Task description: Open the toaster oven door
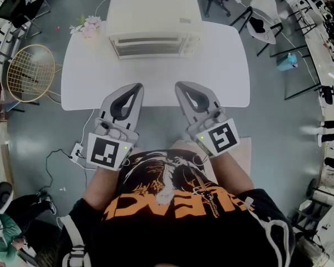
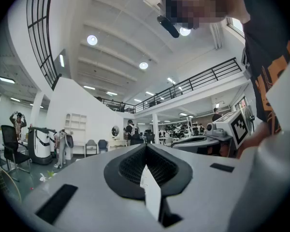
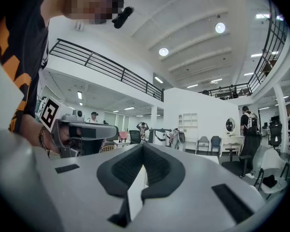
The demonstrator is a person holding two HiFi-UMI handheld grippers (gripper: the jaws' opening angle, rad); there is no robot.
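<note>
A cream toaster oven (image 1: 155, 22) stands at the far side of the white table (image 1: 222, 77), its front door (image 1: 150, 47) facing me and closed. Both grippers hover near my body, just short of the table's near edge and well apart from the oven. My left gripper (image 1: 137, 86) is shut with nothing in it, and so is my right gripper (image 1: 178, 85). In the left gripper view the left gripper (image 2: 146, 147) points out into the room with its jaws pressed together. The right gripper (image 3: 143, 147) looks the same in its own view. Neither gripper view shows the oven.
Pink flowers (image 1: 89, 26) lie on the table's far left corner beside the oven. A round wicker chair (image 1: 30, 71) stands left of the table. A power strip (image 1: 76, 151) with a cable lies on the floor by my left side. Office chairs (image 1: 261, 15) stand at the far right.
</note>
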